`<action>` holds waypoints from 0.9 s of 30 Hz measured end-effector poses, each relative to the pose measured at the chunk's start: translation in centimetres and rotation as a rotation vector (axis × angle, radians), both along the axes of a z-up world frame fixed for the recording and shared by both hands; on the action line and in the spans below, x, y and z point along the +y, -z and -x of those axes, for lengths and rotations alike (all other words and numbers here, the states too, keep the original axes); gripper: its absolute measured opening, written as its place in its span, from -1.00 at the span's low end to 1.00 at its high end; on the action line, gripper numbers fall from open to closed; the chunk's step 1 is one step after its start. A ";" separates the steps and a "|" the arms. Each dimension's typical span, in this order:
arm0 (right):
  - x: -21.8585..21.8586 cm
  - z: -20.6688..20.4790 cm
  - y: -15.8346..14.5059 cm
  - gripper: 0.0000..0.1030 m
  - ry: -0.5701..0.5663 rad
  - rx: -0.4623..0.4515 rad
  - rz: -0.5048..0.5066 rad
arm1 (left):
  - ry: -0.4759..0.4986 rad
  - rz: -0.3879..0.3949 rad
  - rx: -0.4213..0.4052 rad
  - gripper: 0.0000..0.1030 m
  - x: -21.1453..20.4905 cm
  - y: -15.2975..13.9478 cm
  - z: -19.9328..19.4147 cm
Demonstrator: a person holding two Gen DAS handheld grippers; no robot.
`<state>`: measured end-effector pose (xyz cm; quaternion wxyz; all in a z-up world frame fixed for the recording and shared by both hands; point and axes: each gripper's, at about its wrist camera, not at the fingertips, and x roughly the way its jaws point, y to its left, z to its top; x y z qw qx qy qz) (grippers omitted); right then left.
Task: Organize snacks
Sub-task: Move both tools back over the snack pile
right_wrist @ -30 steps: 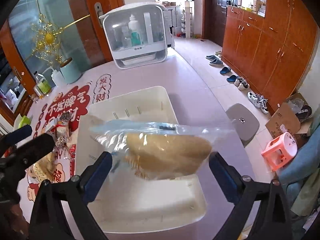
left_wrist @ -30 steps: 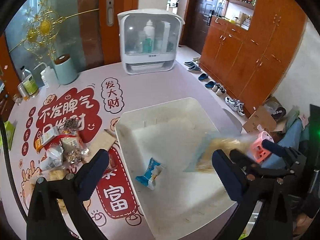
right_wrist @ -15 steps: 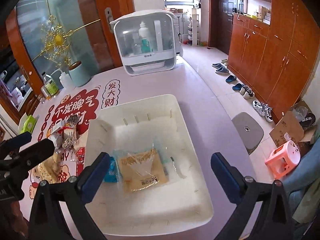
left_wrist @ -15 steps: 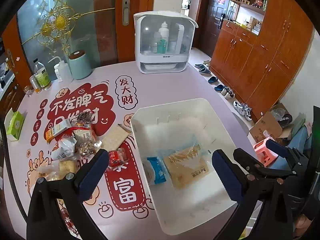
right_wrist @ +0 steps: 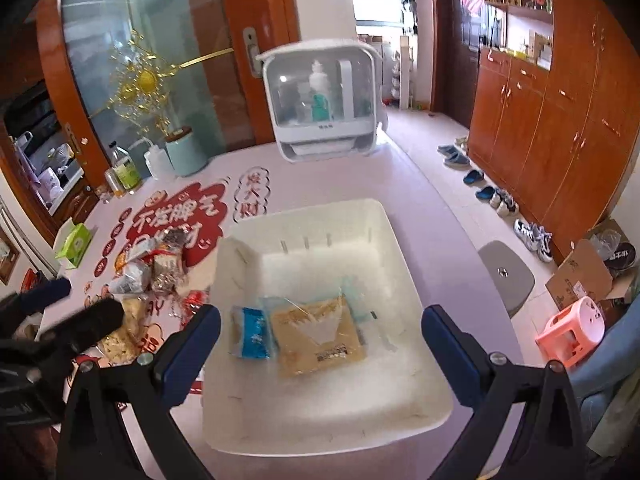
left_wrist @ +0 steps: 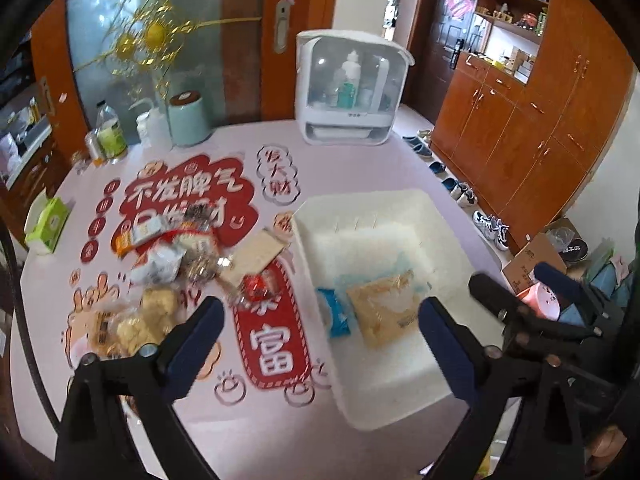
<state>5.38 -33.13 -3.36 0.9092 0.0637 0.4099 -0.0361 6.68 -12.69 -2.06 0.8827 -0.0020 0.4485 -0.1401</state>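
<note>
A white bin (left_wrist: 384, 212) (right_wrist: 312, 216) stands on the pink table. In it lie a clear bag of tan snacks (left_wrist: 386, 310) (right_wrist: 316, 338) and a small blue packet (left_wrist: 334, 312) (right_wrist: 250, 336), side by side. A pile of loose snack packets (left_wrist: 176, 256) (right_wrist: 152, 268) lies on the table left of the bin. My left gripper (left_wrist: 320, 336) is open and empty, above the table near the bin's left edge. My right gripper (right_wrist: 320, 344) is open and empty, above the bin.
A white cabinet with bottles (left_wrist: 352, 92) (right_wrist: 324, 104) stands at the table's far edge. A mint canister (left_wrist: 188, 120), bottles (left_wrist: 110, 132) and a green tissue box (left_wrist: 48, 224) stand at the far left. A grey stool (right_wrist: 506, 276) and pink stool (right_wrist: 572, 326) are on the floor to the right.
The right gripper let go of the tan snack bag, which dropped into the bin beside the blue packet. Both grippers have since pulled up and back; the left one swung leftward.
</note>
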 end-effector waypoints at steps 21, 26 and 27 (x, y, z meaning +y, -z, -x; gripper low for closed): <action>16.2 1.6 -5.1 0.97 -0.174 -0.275 -0.045 | -0.238 -0.017 -0.112 0.84 24.4 -4.8 3.0; 21.0 0.6 -5.1 0.97 -0.247 -0.238 0.002 | -0.283 0.027 -0.085 0.85 29.3 -4.9 1.9; 22.1 0.4 -5.0 0.97 -0.264 -0.235 0.024 | -0.286 0.035 -0.075 0.85 29.9 -4.6 1.7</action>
